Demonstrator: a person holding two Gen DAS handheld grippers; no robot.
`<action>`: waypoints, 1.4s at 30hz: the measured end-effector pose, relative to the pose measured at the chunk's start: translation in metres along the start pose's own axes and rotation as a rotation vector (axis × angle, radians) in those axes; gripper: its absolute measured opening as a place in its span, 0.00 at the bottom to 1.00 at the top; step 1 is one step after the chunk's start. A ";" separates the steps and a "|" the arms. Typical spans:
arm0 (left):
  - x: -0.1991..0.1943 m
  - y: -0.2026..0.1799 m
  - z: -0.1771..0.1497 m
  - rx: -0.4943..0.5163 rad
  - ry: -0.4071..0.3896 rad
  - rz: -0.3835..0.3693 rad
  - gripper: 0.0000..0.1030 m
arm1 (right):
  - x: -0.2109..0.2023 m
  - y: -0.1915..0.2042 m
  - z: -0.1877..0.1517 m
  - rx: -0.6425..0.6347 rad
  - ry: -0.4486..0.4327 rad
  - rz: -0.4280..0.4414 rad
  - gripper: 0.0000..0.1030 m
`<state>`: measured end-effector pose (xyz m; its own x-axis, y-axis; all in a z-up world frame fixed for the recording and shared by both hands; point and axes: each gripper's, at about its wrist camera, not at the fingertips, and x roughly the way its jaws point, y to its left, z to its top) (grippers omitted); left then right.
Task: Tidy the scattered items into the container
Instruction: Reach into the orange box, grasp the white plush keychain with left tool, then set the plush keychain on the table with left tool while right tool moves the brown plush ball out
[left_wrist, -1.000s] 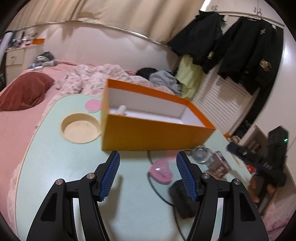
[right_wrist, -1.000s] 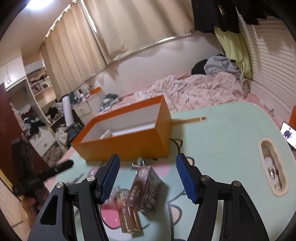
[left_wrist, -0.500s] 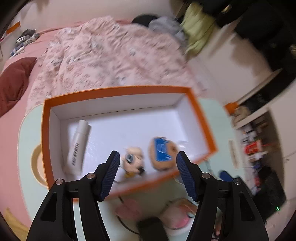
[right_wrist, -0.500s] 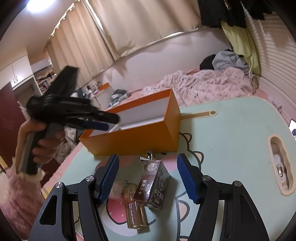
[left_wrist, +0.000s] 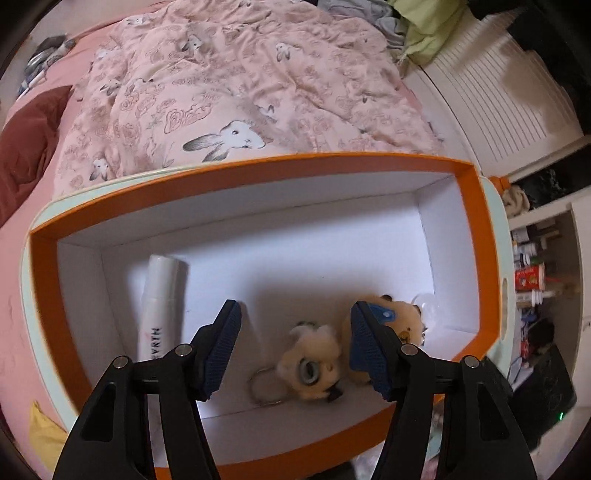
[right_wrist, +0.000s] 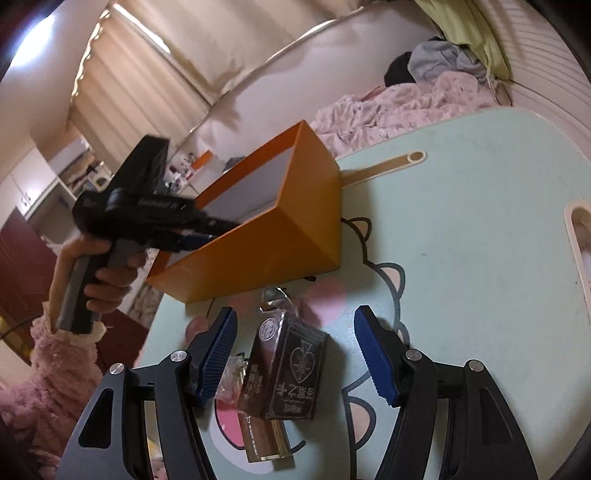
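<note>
An orange box with a white inside holds a white tube, a pale plush keychain and a second plush with a blue patch. My left gripper hangs over the box and points down into it. Its jaws are closing with nothing between the pads. In the right wrist view a hand holds that gripper over the orange box. My right gripper stands open low over a dark card box and an amber bottle lying on the table, touching neither.
The pale green table has a cartoon print and a cut-out slot at its right edge. A bed with a pink quilt lies behind the box. Cluttered shelves stand to the right.
The left gripper has moved from in front of the box to above it and tipped downward. The right gripper has sunk and rolled slightly toward the card box.
</note>
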<state>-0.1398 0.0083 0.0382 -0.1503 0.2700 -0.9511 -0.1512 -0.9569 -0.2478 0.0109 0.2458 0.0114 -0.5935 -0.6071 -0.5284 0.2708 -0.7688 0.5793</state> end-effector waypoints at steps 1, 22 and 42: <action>-0.003 0.002 -0.002 -0.002 0.005 -0.013 0.59 | -0.001 -0.001 0.000 0.001 -0.003 0.008 0.66; -0.001 0.005 -0.012 0.185 -0.039 -0.063 0.35 | -0.001 0.073 0.067 -0.394 -0.009 -0.167 0.68; -0.093 0.094 -0.051 0.063 -0.221 -0.346 0.35 | 0.216 0.071 0.121 -0.408 1.082 -0.314 0.47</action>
<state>-0.0905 -0.1119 0.0937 -0.2853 0.5979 -0.7491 -0.2881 -0.7989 -0.5279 -0.1902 0.0844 0.0135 0.2154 -0.0858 -0.9727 0.5644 -0.8019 0.1958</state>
